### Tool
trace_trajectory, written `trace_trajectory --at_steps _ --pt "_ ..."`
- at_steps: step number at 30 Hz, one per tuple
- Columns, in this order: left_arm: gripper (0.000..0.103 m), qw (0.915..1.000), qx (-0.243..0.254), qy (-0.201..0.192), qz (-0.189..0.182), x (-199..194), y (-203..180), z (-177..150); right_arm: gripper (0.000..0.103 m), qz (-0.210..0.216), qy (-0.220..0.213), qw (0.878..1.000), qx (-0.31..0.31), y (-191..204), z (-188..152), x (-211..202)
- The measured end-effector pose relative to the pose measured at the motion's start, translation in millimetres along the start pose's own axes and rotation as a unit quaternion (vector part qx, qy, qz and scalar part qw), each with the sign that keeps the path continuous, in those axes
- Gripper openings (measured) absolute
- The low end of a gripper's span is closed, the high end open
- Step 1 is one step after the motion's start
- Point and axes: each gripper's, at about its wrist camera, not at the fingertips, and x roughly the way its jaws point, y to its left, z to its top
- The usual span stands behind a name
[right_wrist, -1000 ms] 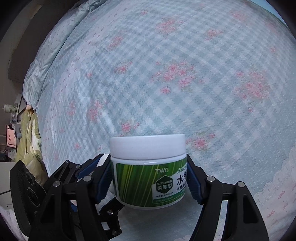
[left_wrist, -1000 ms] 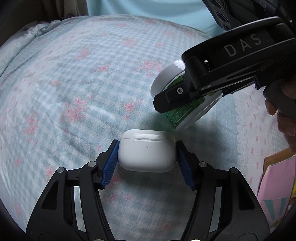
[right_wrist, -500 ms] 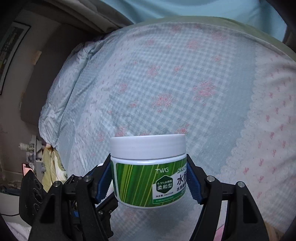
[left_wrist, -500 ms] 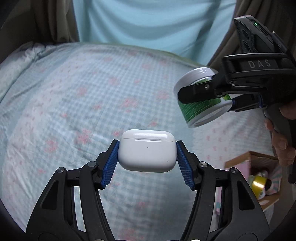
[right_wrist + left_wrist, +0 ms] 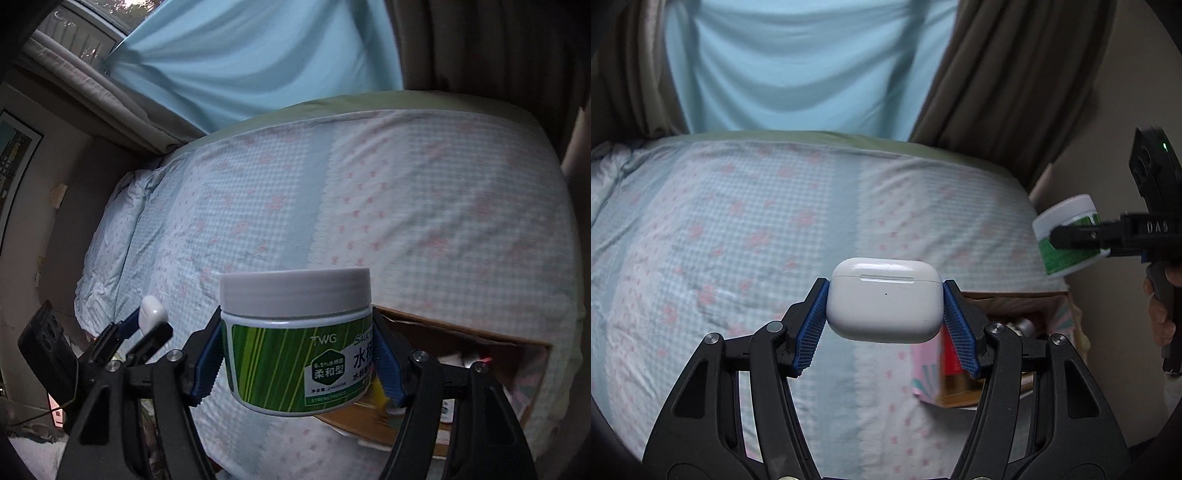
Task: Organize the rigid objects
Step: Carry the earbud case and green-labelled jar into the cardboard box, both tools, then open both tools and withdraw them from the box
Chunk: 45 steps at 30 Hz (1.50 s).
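Observation:
My left gripper point(image 5: 884, 321) is shut on a white earbud case point(image 5: 884, 299) and holds it in the air above the bed. My right gripper point(image 5: 297, 354) is shut on a white-lidded jar with a green label point(image 5: 295, 339), also held in the air. In the left wrist view the jar point(image 5: 1067, 236) and the right gripper show at the far right, beyond the bed's edge. In the right wrist view the earbud case point(image 5: 152, 314) shows at the lower left in the left gripper. A cardboard box point(image 5: 461, 332) lies behind and below the jar.
A bed with a pale blue checked, pink-flowered cover point(image 5: 757, 229) fills the middle. The open cardboard box point(image 5: 1008, 299) with pink sides and several items inside sits at the bed's right edge. Blue and brown curtains point(image 5: 798, 62) hang behind. A wall is at the right.
Both grippers have lifted and pulled back from the bed with their objects. The right gripper with the jar has moved away to the right. The box has come into view below both.

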Motion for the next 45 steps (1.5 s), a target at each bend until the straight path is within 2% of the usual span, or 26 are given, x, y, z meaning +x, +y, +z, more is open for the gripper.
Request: trace_trajectory --at_steps 4,8,11,18,24,32,36,41,42,43,44,45 --pt "0.057 0.9994 0.026 0.006 -0.023 2.7 -47.2 2.5 0.067 -0.043 -0.015 0.998 0.031 -52.9 -27.5 -36.8" --pt "0.057 0.9976 0.049 0.022 -0.043 19.0 -89.5 -2.0 0.067 -0.077 -0.016 0.996 0.047 -93.8 -50.6 -52.4" --pt "0.057 0.9960 0.062 0.036 -0.053 35.4 -117.6 -5.5 0.067 -0.096 -0.013 0.994 0.052 -119.7 -64.6 -55.0" --pt "0.057 0.9922 0.080 0.078 -0.056 85.8 -164.2 -13.0 0.067 -0.100 0.003 0.994 0.043 -163.7 -82.1 -40.9" --pt "0.057 0.9869 0.088 0.127 -0.047 140.4 -187.5 -26.3 0.067 -0.108 0.029 0.993 -0.026 -170.2 -93.9 -10.4" --pt "0.057 0.9756 0.105 0.190 -0.029 209.3 -204.5 -44.9 0.067 -0.106 0.072 0.983 -0.135 -162.7 -114.3 47.1" --pt "0.057 0.9682 0.126 0.215 -0.024 230.4 -212.2 -50.4 0.067 -0.105 0.085 0.979 -0.152 -162.4 -122.0 62.8" --pt "0.058 0.9583 0.159 0.236 -0.022 240.5 -221.4 -59.2 0.067 -0.100 0.079 0.982 -0.143 -168.7 -124.3 70.8" --pt "0.059 0.9567 0.163 0.241 -0.018 241.6 -222.6 -60.0 0.068 -0.099 0.081 0.982 -0.138 -169.8 -124.0 72.4" --pt "0.064 0.9557 0.164 0.244 -0.017 241.7 -223.3 -60.1 0.071 -0.096 0.078 0.983 -0.134 -170.8 -123.2 71.9" --pt "0.087 0.9556 0.163 0.245 -0.018 240.4 -224.1 -59.1 0.083 -0.094 0.073 0.984 -0.131 -170.9 -122.1 69.6" --pt "0.102 0.9566 0.160 0.242 -0.021 237.3 -224.0 -57.1 0.099 -0.090 0.065 0.986 -0.127 -171.3 -120.8 64.2"
